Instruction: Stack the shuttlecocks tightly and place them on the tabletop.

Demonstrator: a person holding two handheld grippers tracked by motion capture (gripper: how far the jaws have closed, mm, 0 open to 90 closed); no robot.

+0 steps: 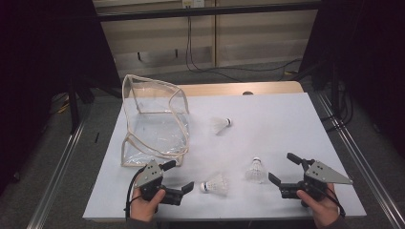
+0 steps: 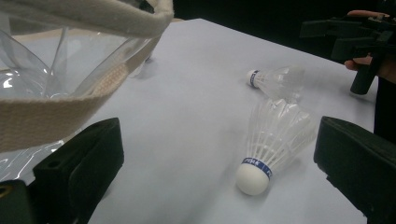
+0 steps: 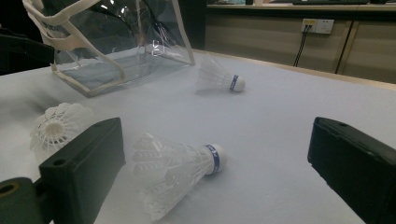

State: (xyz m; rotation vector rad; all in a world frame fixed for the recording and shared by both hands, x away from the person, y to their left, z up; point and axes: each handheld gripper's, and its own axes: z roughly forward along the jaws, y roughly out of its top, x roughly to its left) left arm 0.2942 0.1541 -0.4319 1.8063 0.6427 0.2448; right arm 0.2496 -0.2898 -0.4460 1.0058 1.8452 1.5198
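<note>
Your left gripper [image 1: 180, 177] sat wide open, nothing held, the nearest shuttlecock [image 1: 215, 185] on its side on the desk [image 1: 286, 124] just beside its jaws. Your right gripper [image 1: 282, 169] was also spread wide and empty, a second shuttlecock [image 1: 256, 170] just left of it. These likely handle very light, with fragile skirts that crush; take the cork end [image 2: 252, 178] gently. A third shuttlecock [image 1: 220, 125] lay farther off, near the open clear bag [image 1: 153, 121], soft-walled and floppy.
</note>
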